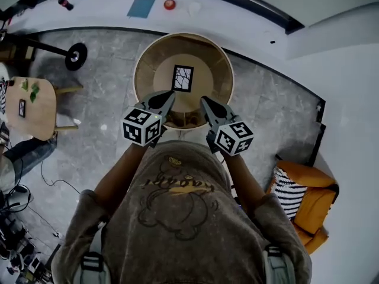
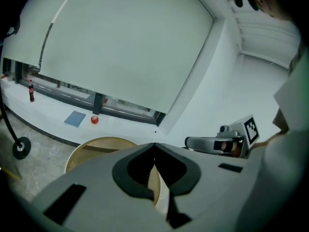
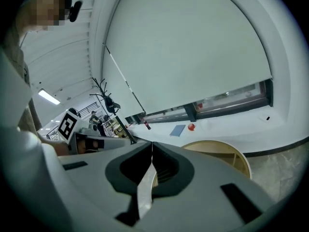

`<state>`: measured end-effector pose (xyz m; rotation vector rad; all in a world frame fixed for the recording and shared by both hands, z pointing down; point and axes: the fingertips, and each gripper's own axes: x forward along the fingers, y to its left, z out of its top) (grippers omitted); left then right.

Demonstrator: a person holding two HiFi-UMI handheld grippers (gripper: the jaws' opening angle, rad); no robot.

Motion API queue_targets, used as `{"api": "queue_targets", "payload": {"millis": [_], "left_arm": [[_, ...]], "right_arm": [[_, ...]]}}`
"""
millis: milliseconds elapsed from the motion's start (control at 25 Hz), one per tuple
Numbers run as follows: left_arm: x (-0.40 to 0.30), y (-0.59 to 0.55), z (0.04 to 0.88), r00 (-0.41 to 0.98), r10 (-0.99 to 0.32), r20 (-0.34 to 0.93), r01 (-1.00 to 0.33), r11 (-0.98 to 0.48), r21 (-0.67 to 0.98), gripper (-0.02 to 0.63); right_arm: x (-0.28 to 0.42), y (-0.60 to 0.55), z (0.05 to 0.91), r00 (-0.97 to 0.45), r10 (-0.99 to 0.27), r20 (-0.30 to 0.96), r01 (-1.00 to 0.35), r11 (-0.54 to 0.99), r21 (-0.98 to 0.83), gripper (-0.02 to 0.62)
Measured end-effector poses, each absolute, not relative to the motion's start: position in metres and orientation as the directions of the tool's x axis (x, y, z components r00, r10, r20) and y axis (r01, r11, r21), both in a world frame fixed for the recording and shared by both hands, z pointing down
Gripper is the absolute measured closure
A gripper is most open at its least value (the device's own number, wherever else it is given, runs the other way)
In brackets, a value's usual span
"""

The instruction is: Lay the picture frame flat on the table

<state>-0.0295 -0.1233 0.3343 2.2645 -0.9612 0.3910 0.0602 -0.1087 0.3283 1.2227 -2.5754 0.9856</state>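
A black picture frame (image 1: 182,78) with a white picture sits near the middle of the round wooden table (image 1: 145,58). From straight above I cannot tell whether it stands or lies flat. My left gripper (image 1: 171,95) and right gripper (image 1: 204,100) hover side by side over the table's near edge, short of the frame. Both are shut with nothing between the jaws. In the left gripper view the jaws (image 2: 154,145) meet above the table (image 2: 96,146), with the right gripper (image 2: 227,141) beside them. The right gripper view shows its own jaws (image 3: 152,145) shut. The frame is hidden in both gripper views.
A low white ledge at the back carries a red ball (image 1: 169,4), a blue sheet (image 1: 142,6) and a dark bottle (image 1: 64,3). A black stand base (image 1: 76,56) and a small wooden table (image 1: 32,108) are at the left. An orange chair (image 1: 308,203) is at the right.
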Motion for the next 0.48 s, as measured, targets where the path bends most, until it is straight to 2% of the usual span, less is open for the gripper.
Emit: {"api": "queue_targets", "payload": {"millis": [480], "left_arm": [[-0.043,-0.100,0.264,0.706,-0.622,0.339,-0.708,-0.598,0.376,0.588]], "right_arm": [[0.048,-0.081,0.260,-0.700,-0.666,0.255,-0.706,0.595,-0.384,0.575]]}}
